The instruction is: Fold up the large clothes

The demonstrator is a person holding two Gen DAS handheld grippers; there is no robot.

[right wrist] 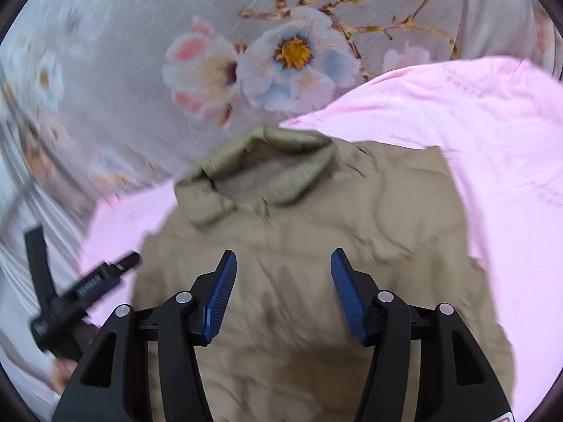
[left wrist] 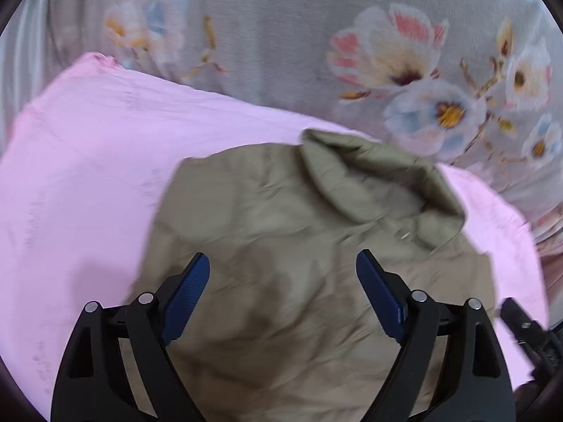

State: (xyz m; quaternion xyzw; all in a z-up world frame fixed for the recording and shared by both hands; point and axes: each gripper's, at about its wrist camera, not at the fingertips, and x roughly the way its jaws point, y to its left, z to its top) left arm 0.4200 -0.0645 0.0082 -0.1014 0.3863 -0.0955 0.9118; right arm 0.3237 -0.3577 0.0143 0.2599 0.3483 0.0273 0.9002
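Note:
A khaki padded jacket (left wrist: 274,239) lies folded into a compact block on a pink cloth (left wrist: 81,161), its collar (left wrist: 380,179) at the far end. It also shows in the right wrist view (right wrist: 316,232), with the collar (right wrist: 260,172) at the far left. My left gripper (left wrist: 283,263) is open and empty, just above the jacket's near part. My right gripper (right wrist: 283,263) is open and empty above the same jacket. The left gripper shows at the left edge of the right wrist view (right wrist: 84,292).
The pink cloth (right wrist: 492,140) lies on a grey floral bedsheet (left wrist: 281,42) that fills the far side of both views (right wrist: 140,52). Part of the right gripper shows at the lower right edge of the left wrist view (left wrist: 524,330).

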